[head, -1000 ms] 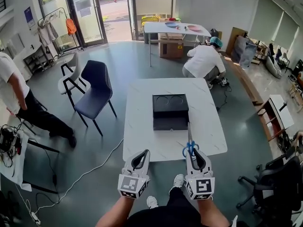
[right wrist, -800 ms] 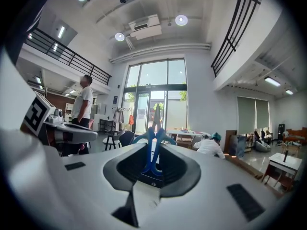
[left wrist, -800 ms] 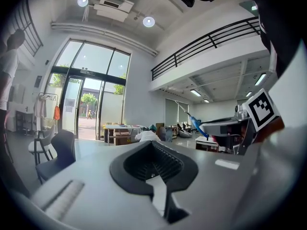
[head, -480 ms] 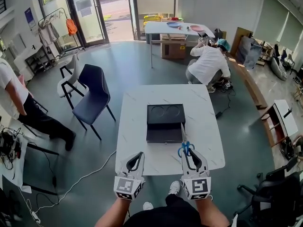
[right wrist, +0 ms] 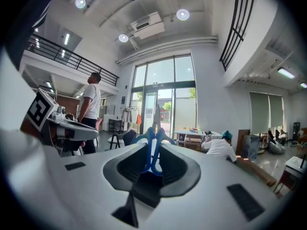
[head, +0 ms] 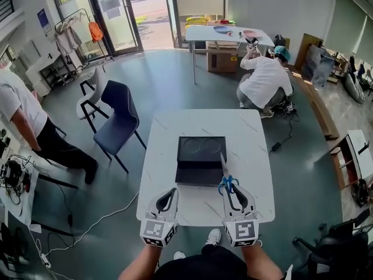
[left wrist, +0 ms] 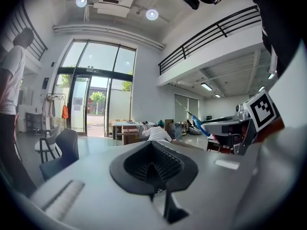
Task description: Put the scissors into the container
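The right gripper (head: 232, 192) squeezed the scissors (head: 223, 167), blades over the container (head: 200, 175) edge. The left gripper (head: 169, 196) was closed tight, holding nothing.

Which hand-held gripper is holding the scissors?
The right hand-held gripper: the blue-handled scissors are pinched between its jaws, blades pointing at the black container. The left hand-held gripper is shut on nothing.
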{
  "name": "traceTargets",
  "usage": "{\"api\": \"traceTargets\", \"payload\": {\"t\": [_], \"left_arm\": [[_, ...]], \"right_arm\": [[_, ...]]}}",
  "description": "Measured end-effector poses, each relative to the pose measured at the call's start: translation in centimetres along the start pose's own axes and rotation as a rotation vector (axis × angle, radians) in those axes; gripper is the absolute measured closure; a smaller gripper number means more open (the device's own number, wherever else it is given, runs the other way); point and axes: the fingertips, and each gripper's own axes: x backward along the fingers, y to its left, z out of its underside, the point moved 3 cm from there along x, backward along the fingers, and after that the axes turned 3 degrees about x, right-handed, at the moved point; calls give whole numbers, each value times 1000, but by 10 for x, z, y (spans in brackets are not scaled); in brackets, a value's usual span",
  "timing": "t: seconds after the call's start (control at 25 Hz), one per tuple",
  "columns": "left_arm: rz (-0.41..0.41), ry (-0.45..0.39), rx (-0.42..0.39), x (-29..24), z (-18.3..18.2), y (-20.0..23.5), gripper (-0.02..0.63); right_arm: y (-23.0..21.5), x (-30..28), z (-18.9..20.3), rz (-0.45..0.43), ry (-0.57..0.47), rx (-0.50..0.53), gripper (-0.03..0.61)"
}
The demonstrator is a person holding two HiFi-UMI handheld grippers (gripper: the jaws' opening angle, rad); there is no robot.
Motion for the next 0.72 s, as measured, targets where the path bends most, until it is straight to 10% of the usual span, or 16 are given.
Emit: {"api": "traceTargets", "payload": {"t": [0.72], "left_arm": [[-111,42,1,-31,3,2,606]], "right_arm": [[-35,-52,24,-127,25,-29,494]]}}
